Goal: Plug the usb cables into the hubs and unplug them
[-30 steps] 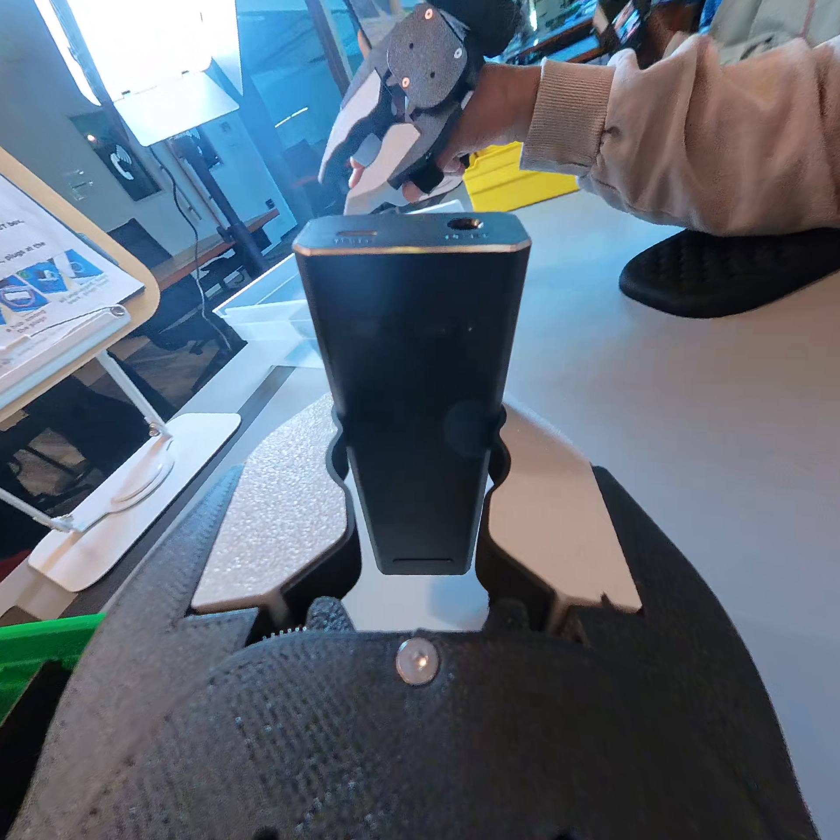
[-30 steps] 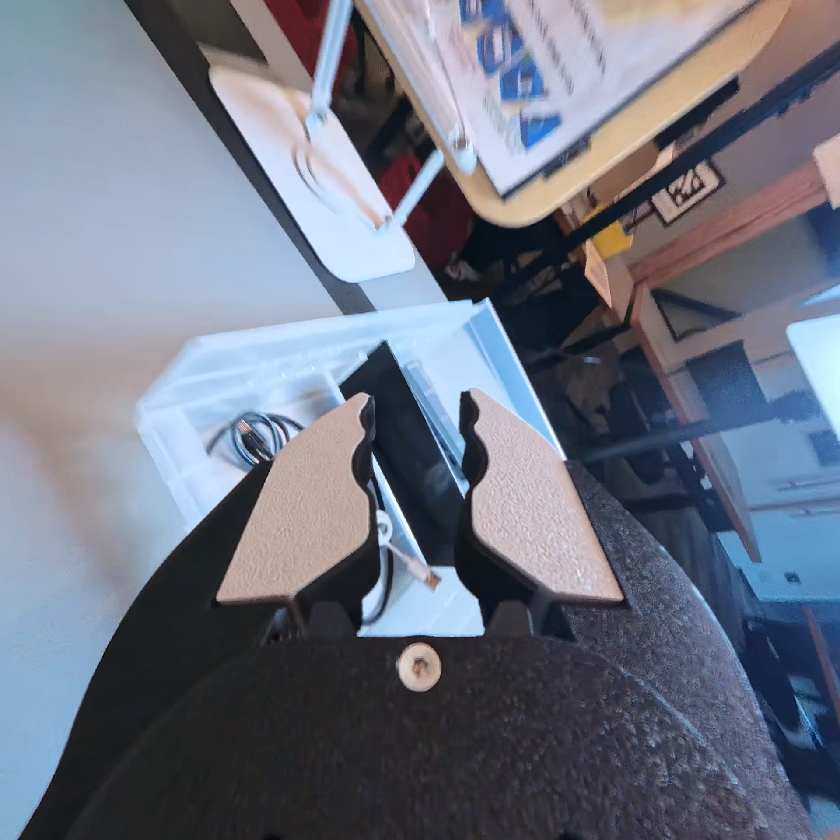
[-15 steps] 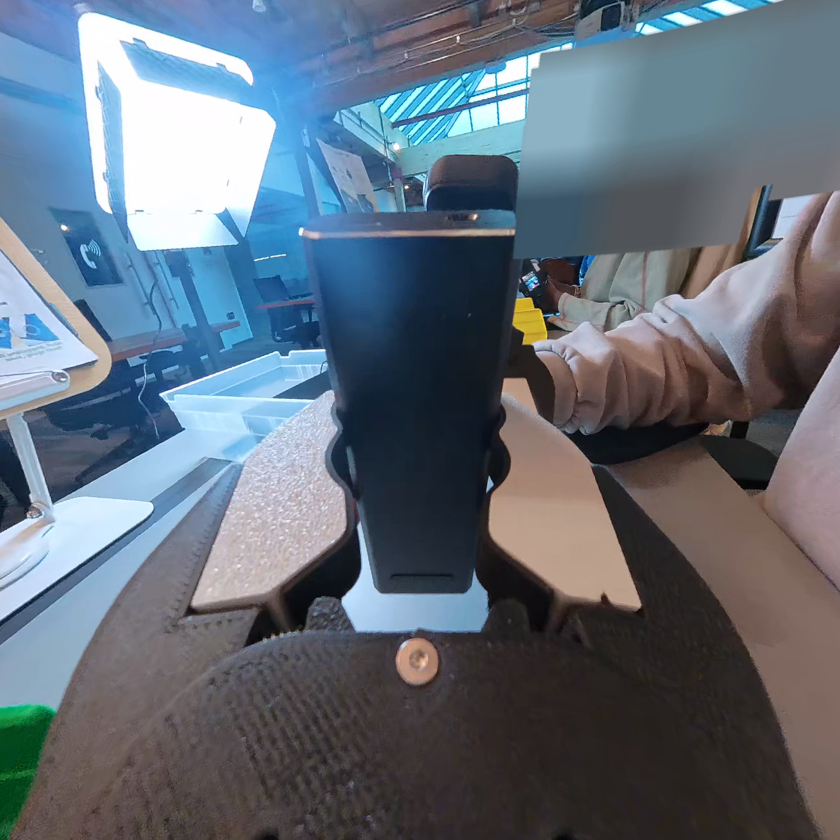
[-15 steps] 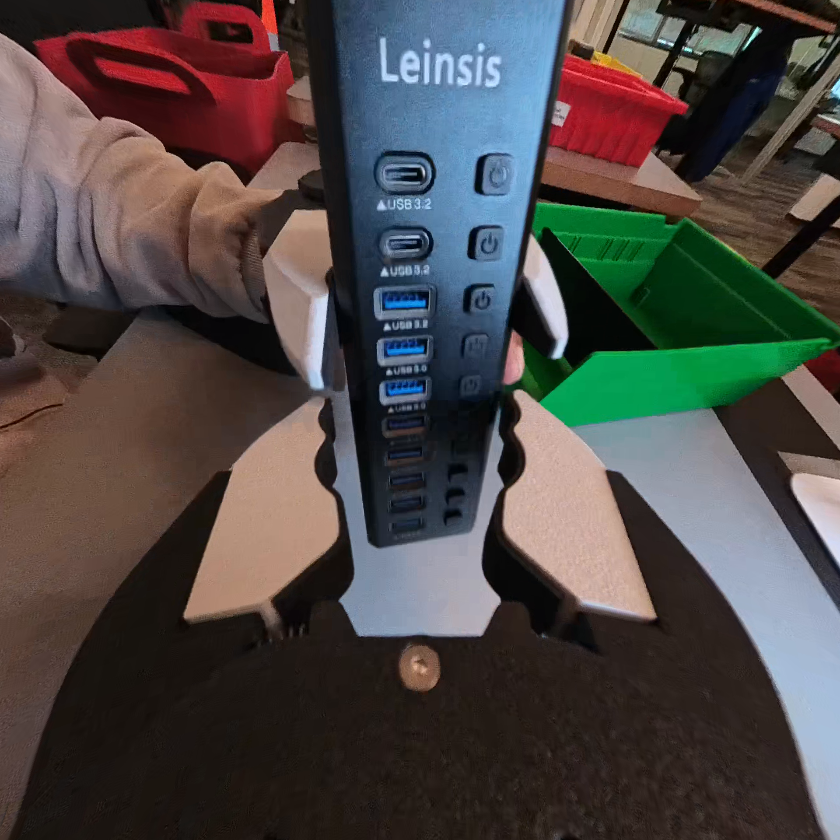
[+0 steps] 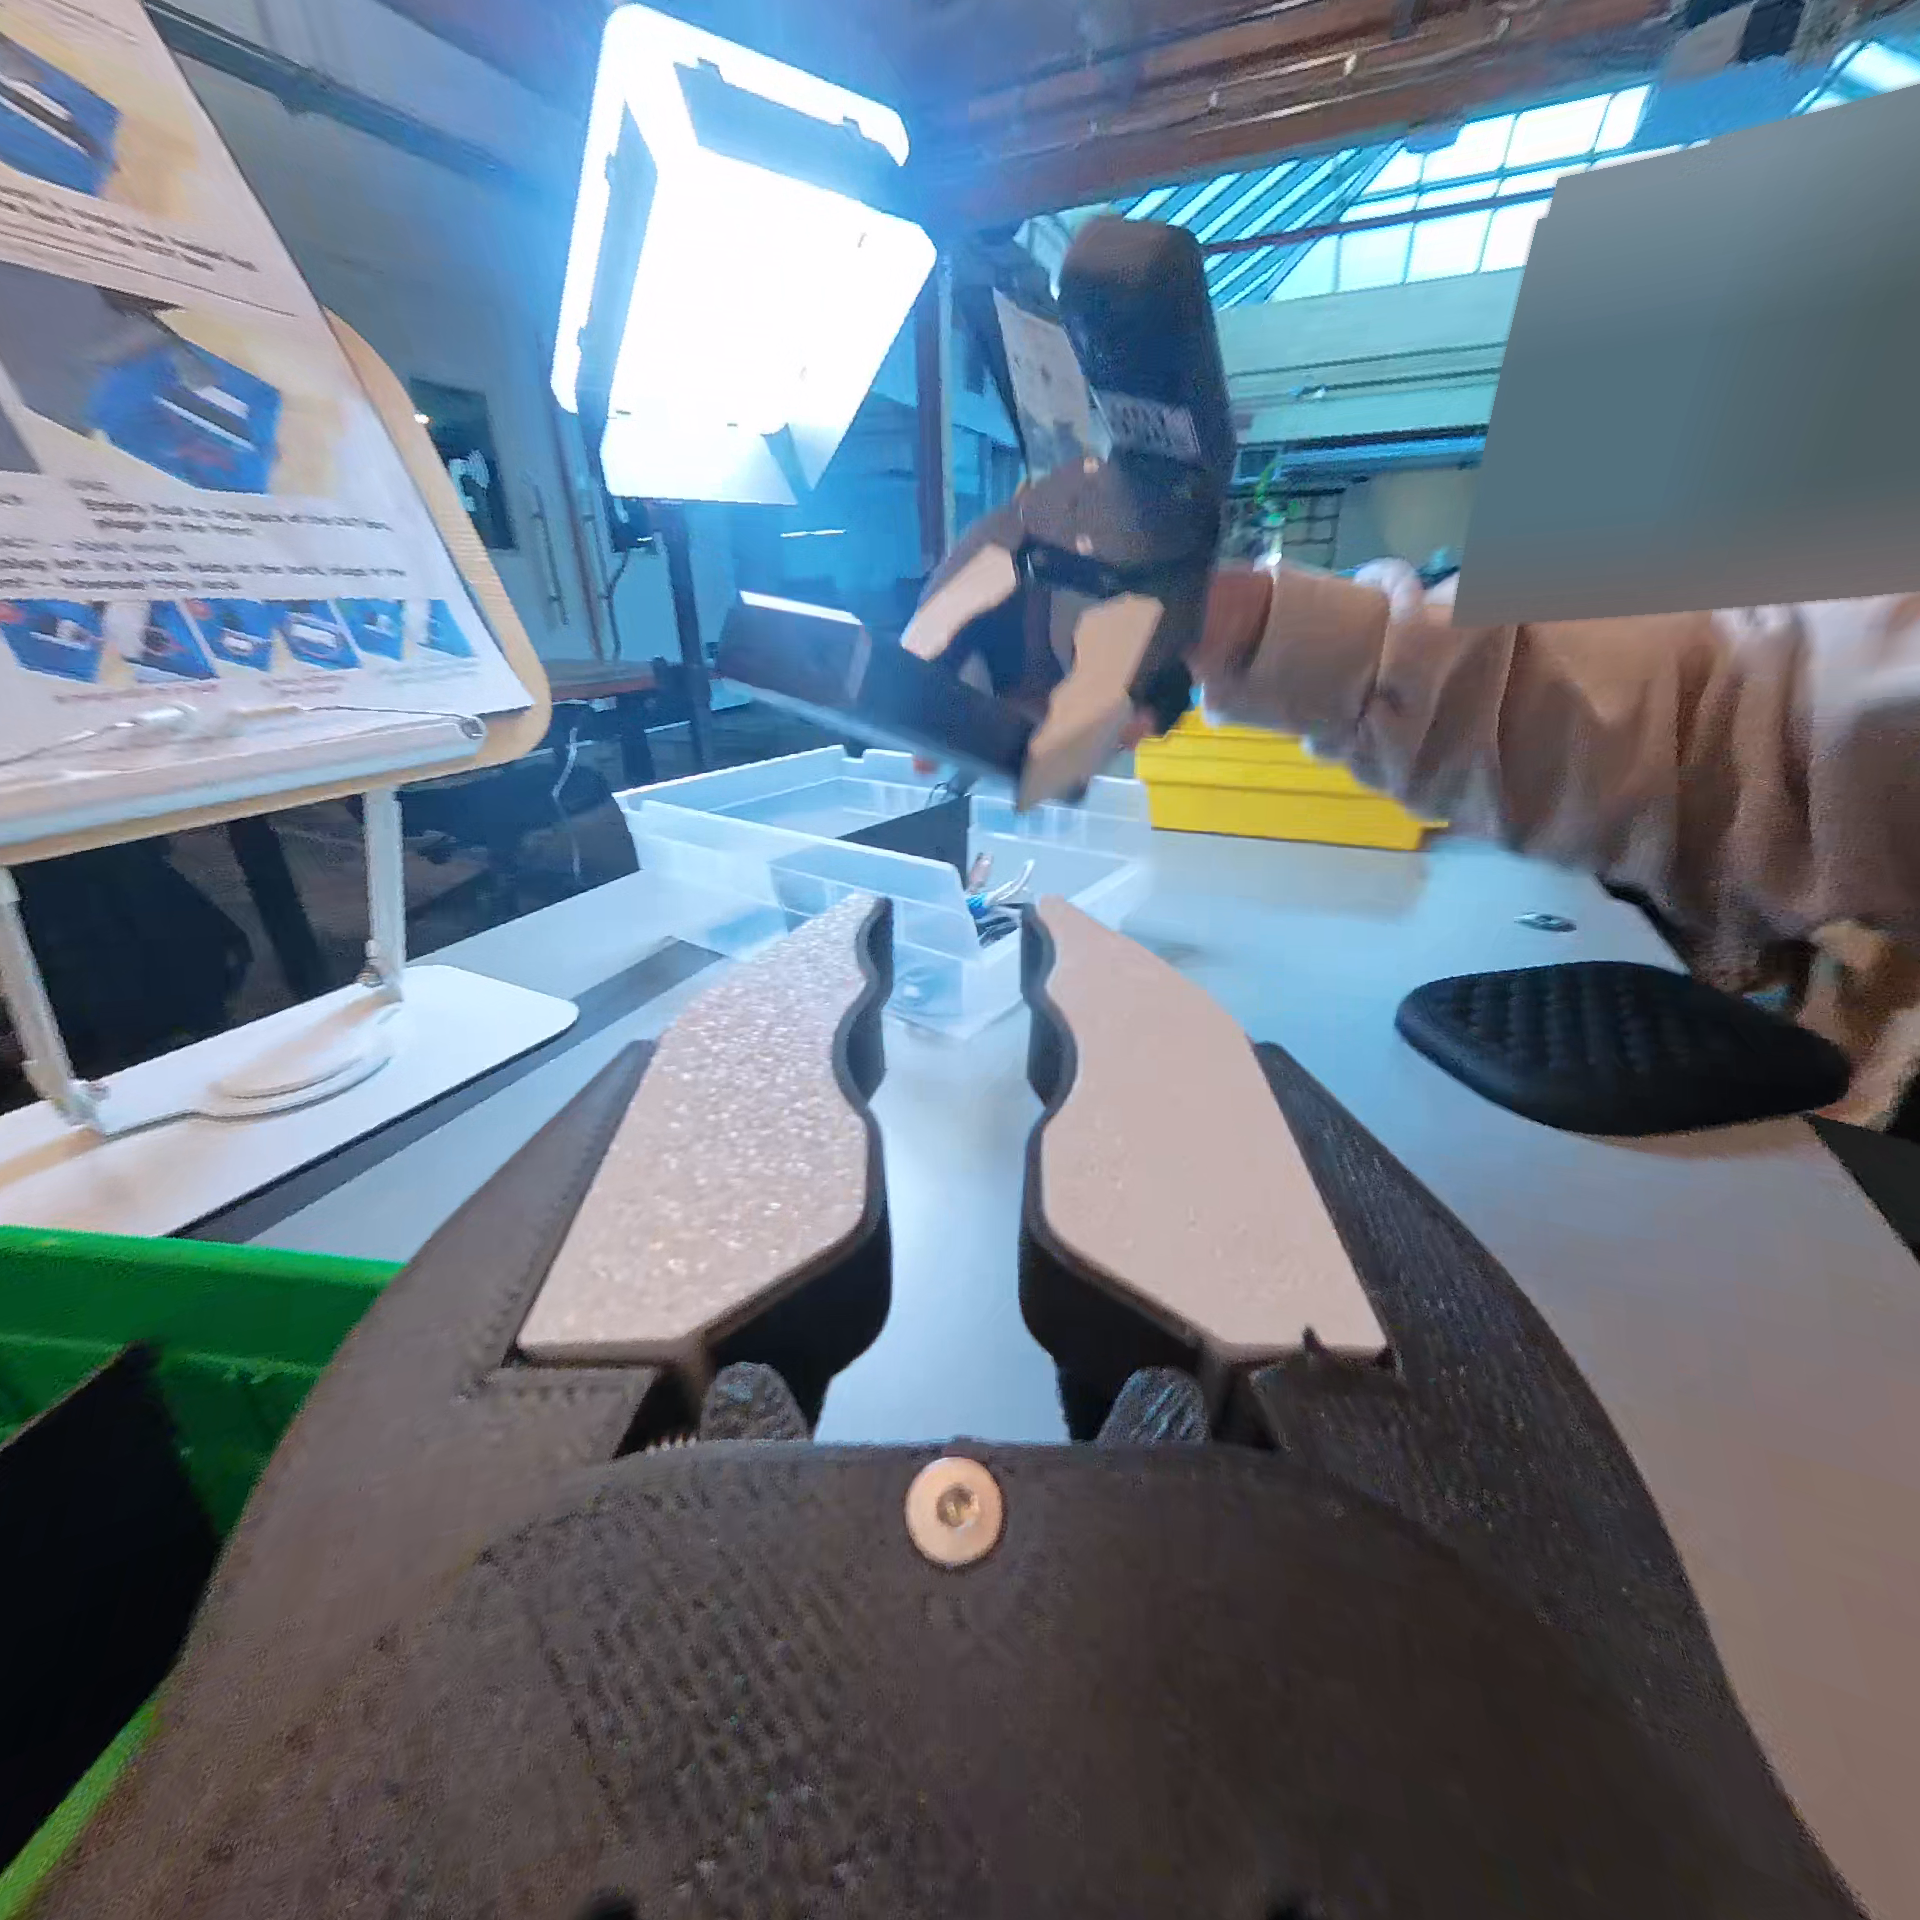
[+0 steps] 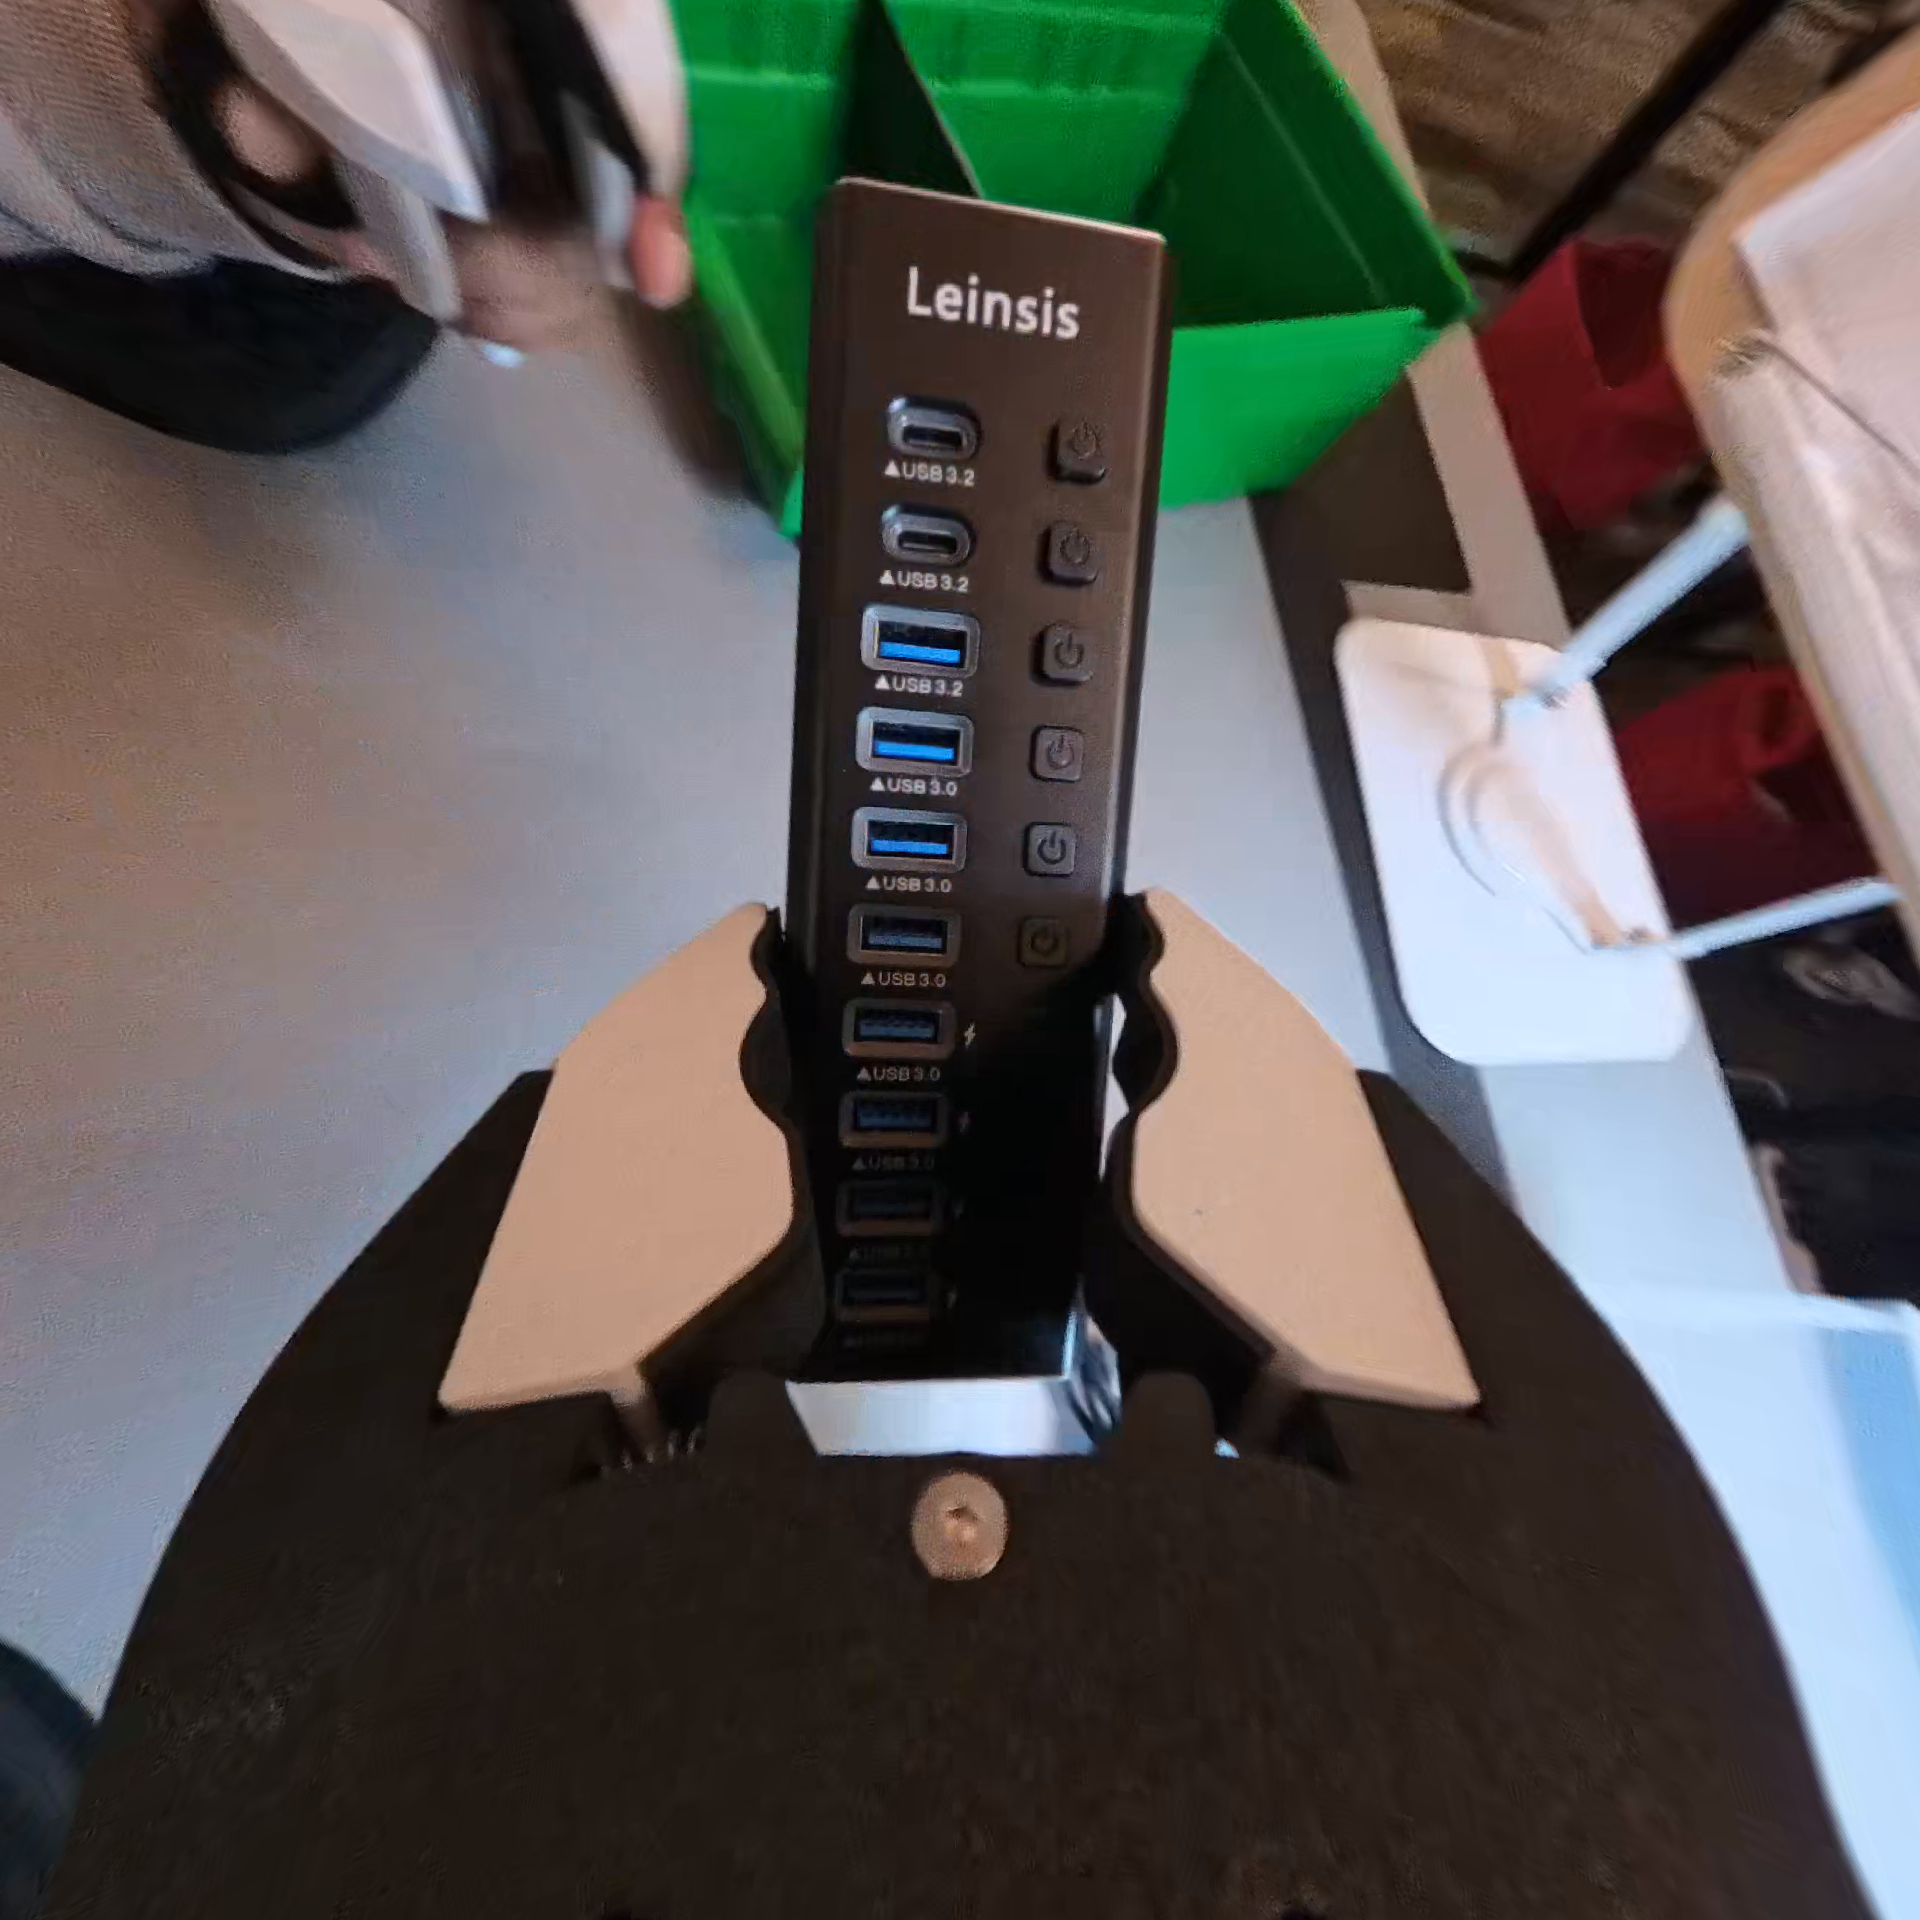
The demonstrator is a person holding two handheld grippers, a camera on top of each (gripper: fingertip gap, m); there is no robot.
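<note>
Clamping the black hub (image 6: 977,727) lengthwise in the right gripper (image 6: 951,925), port face up and above the table (image 6: 312,831), presumably for plugging; left gripper (image 5: 956,914) slightly parted, empty, facing the clear tray (image 5: 790,831) of cables (image 5: 992,904).

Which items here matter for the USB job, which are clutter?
Job:
- hub, clamped in right gripper
- left gripper, empty, jaws apart
- clear tray with cables

Clutter:
- green bin
- yellow bin
- instruction stand
- black pad
- light panel
</note>
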